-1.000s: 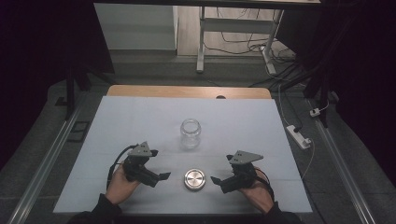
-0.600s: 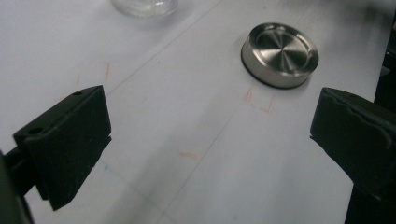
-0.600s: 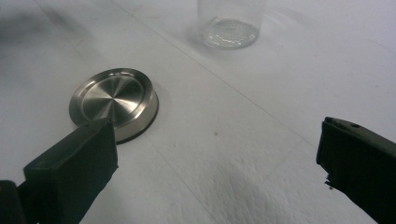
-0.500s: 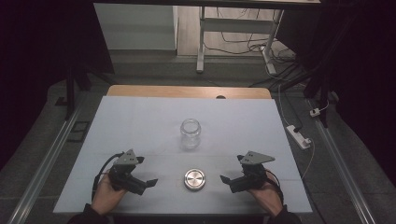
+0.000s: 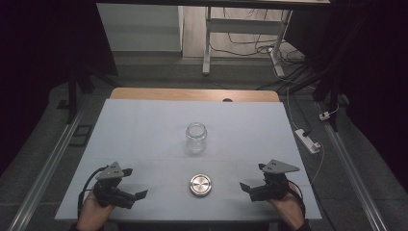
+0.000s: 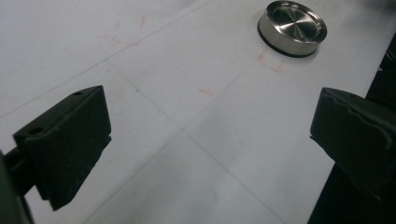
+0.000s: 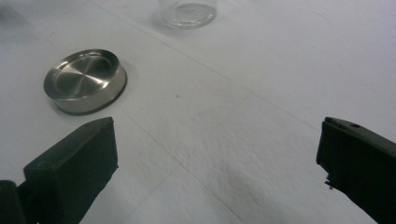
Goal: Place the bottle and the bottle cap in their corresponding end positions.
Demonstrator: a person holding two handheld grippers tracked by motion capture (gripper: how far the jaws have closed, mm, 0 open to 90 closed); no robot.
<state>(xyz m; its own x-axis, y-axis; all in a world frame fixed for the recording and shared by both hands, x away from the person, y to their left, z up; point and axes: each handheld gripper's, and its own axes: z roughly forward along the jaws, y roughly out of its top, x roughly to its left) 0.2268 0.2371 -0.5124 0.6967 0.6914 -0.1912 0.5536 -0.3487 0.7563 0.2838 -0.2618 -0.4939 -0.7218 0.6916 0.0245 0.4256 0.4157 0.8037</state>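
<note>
My left hand-held gripper [image 5: 137, 196] rests low near the front edge of the pale grey surface [image 5: 144, 130], jaws spread wide and holding nothing, and my right hand-held gripper [image 5: 246, 189] sits opposite it in the same spread, empty state. Between them I see the round brushed-steel lid [image 5: 200, 185] lying flat, well apart from both. Beyond it the small clear glass jar [image 5: 196, 137] stands upright and uncapped near the middle.

Silver lid [image 5: 200, 185], clear jar [image 5: 196, 138], white table [image 5: 144, 130]

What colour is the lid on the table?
Silver metal lid, dark band at its base; clearest in the right gripper view.
</note>
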